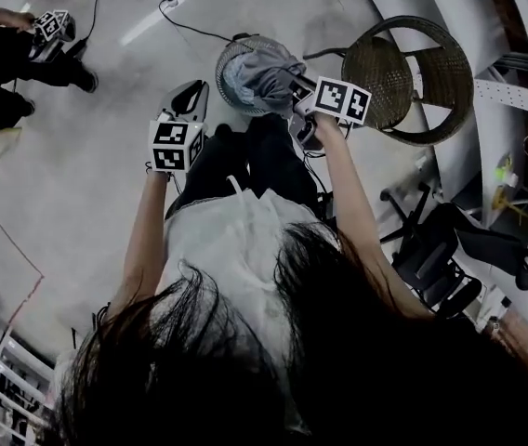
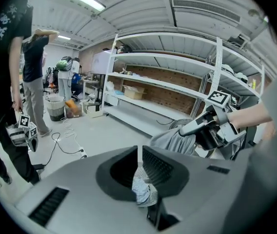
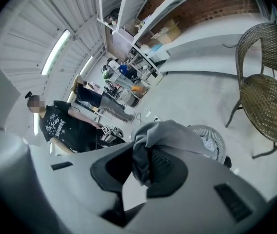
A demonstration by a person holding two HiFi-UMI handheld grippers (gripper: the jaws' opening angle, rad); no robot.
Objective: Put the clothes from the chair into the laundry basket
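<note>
Two tools | right tool (image 3: pixel 141 161) clenched on soft grey garment (image 1: pixel 266 71), bunched folds hanging lengthwise down over round white mesh laundry basket (image 1: pixel 226 59) | left tool (image 2: pixel 139 153) pinching small striped cloth (image 2: pixel 142 191) beside basket | empty woven wicker chair (image 1: pixel 385 68) next to basket.

floor (image 1: pixel 87 184) w/ basket (image 1: pixel 228 63), chair (image 1: pixel 382 71), cables (image 1: pixel 194 28)

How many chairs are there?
2. A wicker chair stands beside the laundry basket; a black office chair sits at the head view's lower right. More may be hidden behind the person.
</note>
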